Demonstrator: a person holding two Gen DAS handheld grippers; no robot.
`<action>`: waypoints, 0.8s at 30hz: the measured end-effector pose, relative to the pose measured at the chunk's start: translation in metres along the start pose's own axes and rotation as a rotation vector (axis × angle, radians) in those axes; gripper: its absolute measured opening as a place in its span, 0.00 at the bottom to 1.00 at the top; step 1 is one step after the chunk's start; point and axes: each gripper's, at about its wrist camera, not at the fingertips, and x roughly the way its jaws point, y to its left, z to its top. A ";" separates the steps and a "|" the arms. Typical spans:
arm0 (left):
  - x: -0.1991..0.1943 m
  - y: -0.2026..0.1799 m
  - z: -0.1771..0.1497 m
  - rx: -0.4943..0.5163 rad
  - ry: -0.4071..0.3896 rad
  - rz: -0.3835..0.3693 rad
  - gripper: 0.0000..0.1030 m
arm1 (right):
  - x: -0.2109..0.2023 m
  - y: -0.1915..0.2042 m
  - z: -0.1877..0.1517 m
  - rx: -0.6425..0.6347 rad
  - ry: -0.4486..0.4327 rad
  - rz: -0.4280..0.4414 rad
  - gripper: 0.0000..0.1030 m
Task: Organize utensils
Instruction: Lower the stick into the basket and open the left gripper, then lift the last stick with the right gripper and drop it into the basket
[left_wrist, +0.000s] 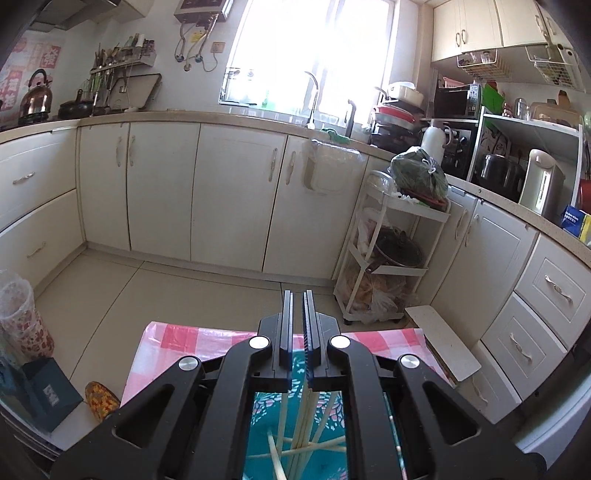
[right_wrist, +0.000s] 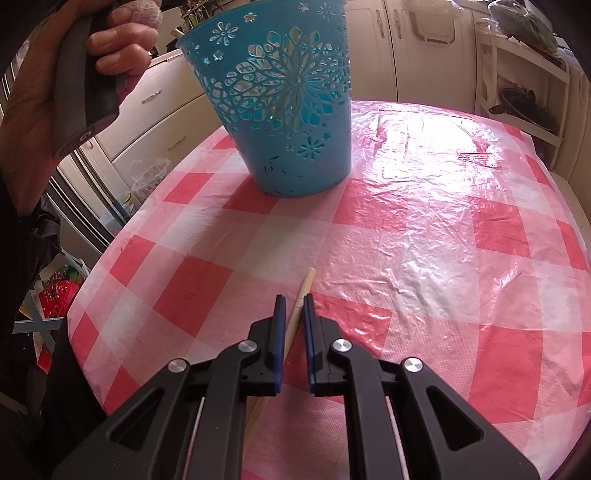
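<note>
My left gripper (left_wrist: 298, 295) hovers over the blue cut-out basket (left_wrist: 266, 417) with its jaws shut on a pale chopstick (left_wrist: 306, 424) that hangs down into it. Several more chopsticks lie crossed on the basket's floor. In the right wrist view the basket (right_wrist: 295, 129) stands upright at the far side of the pink checked table (right_wrist: 443, 240). A hand (right_wrist: 37, 129) holds the left gripper's handle beside the basket's rim. My right gripper (right_wrist: 294, 297) sits low over the cloth. It is shut on a single chopstick (right_wrist: 308, 280) that slants between its pads, tip pointing at the basket.
Cream kitchen cabinets (left_wrist: 236, 192) ring the room. A white trolley (left_wrist: 388, 258) with bags and a pan stands past the table's far right corner. A pale board (left_wrist: 443, 343) rests at the table's right edge. A flowered bin (left_wrist: 18, 314) stands on the floor to the left.
</note>
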 end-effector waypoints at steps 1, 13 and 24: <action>-0.004 0.003 -0.003 -0.006 0.004 0.001 0.05 | 0.000 0.000 0.000 -0.003 0.000 -0.003 0.10; -0.082 0.061 -0.059 -0.121 0.012 0.128 0.50 | 0.001 -0.002 0.002 -0.007 0.019 -0.007 0.09; -0.077 0.092 -0.159 -0.183 0.208 0.167 0.58 | 0.000 0.009 0.008 -0.033 0.077 -0.053 0.06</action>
